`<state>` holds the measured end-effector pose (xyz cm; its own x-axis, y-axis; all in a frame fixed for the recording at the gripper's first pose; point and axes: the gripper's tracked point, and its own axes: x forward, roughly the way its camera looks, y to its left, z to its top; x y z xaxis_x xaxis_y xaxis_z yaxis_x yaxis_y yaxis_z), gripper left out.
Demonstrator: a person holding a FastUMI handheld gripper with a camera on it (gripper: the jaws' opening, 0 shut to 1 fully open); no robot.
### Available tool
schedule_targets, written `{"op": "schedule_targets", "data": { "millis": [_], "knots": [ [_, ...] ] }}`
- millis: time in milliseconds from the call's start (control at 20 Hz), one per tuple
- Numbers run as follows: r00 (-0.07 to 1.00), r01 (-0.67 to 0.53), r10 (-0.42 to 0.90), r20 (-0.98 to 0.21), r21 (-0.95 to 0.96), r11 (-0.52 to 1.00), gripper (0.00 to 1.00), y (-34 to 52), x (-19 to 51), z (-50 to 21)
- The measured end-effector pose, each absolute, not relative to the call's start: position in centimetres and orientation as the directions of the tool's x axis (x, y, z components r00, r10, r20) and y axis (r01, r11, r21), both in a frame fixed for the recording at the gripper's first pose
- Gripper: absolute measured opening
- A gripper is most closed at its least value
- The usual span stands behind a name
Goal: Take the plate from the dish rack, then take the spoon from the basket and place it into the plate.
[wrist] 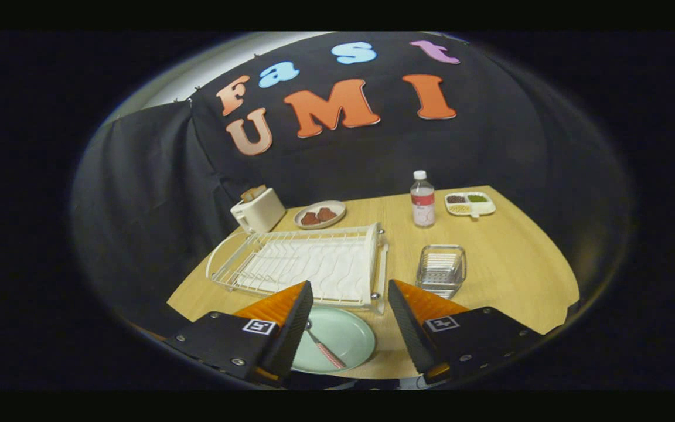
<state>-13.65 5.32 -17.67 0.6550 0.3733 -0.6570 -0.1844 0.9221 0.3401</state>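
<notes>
From the claw's own camera, the claw (350,319) is wide open and holds nothing, with its two orange fingers (282,305) spread far apart over the near edge of the desk (507,269). Between the fingers lies the green plate (346,337), flat on the desk, so it can take things without tipping. The spoon (323,346) lies in the plate, close to the left finger, with its striped handle pointing toward the camera. It looks like the job is done, and I think the claw is open because it has let the spoon go. Just beyond the plate sits the white dish rack (308,261), with no dishes in it. To the right of the rack is the small clear basket (442,268), and no spoon shows in it. Farther back stand a toaster (257,211), a plate of food (320,214), a bottle (422,199) and a snack tray (470,203), all well away from the claw.
</notes>
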Motion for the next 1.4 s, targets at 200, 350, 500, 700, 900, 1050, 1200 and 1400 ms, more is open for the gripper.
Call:
{"op": "schedule_targets", "data": {
  "millis": [200,350,500,700,900,1050,1200,1400],
  "knots": [
    [0.811,-0.133,0.205,-0.547,0.169,0.977,0.85,0.5,-8.6,-12.8],
    [0.881,-0.092,0.132,-0.455,0.109,0.99,0.85,-1.6,-6.3,-8.9],
    [0.919,-0.066,0.103,-0.381,0.109,0.992,0.85,-2.4,-4.9,-5.2],
    [0.949,-0.033,0.051,-0.311,0.062,0.998,0.85,-3.7,-3.5,-1.9],
    [0.967,-0.029,0.035,-0.253,0.026,0.999,0.86,-3.7,-3.2,0.7],
    [0.968,-0.033,0.04,-0.249,0.032,0.999,0.85,-3.5,-2.6,1.2],
    [0.968,-0.029,0.039,-0.247,0.045,0.999,0.86,-3.7,-2.3,1.6],
    [0.969,-0.046,0.057,-0.24,0.054,0.998,0.85,-3.4,-1.9,2.4]
  ]
}}
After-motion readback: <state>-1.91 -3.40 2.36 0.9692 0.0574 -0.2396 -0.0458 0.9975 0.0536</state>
